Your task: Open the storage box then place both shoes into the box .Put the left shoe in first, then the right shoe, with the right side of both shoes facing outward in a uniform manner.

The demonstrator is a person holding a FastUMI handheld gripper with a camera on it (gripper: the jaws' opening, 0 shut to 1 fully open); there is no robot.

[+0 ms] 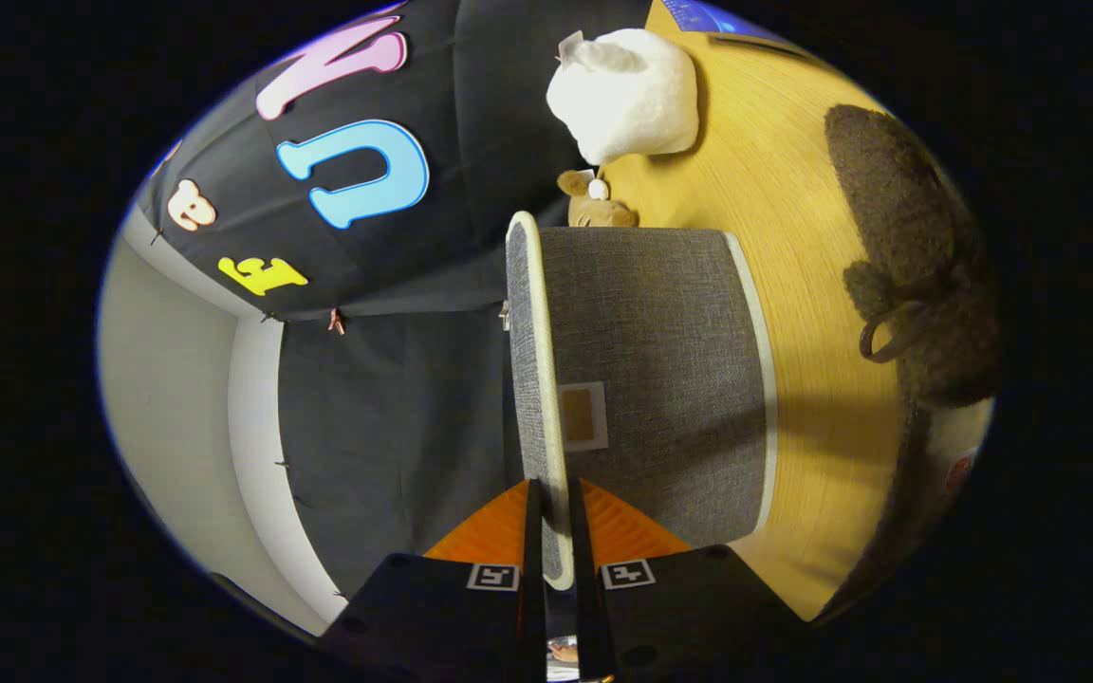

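1. The view is rolled a quarter turn: the booth wall lies to the left of the claw (554, 531), the wooden table (793, 209) to the right.
2. The claw is closed on the pale-trimmed edge of the lid (535, 379) of the grey storage box (651, 379). 1 finger sits on each face, and the rim runs straight ahead between them.
3. The lid looks lifted clear of the box front, so I judge the opening step under way, not finished.
4. To do it well: hold the pinch firm, swing the lid along its hinge arc rather than tugging, and watch that the light fabric box does not drag with it.
5. Beyond the box, ahead and right of the claw, rest a white plush toy (624, 95) and a small brown toy (594, 204).
6. Well right of the claw lies a brown fuzzy shoe (907, 247) with a loop. Only 1 shoe is clear; which foot, I cannot tell.
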